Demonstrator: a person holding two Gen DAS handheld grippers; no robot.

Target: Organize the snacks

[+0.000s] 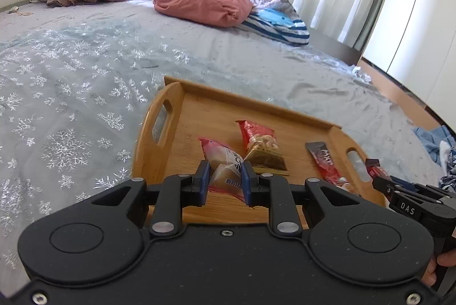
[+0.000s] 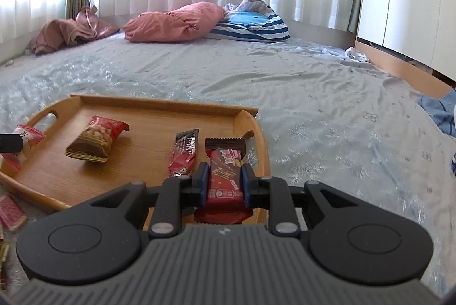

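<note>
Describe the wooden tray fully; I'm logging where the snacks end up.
The wooden tray is light bamboo-like wood, rectangular, with low straight sides and raised curved ends cut with handle slots. It lies flat on the snowflake bedspread. A peanut packet and a dark red stick pack rest inside.

Red wafer bar [image 2: 225, 176] — pale blue snowflake bedsheet [image 1: 71, 94].
</note>
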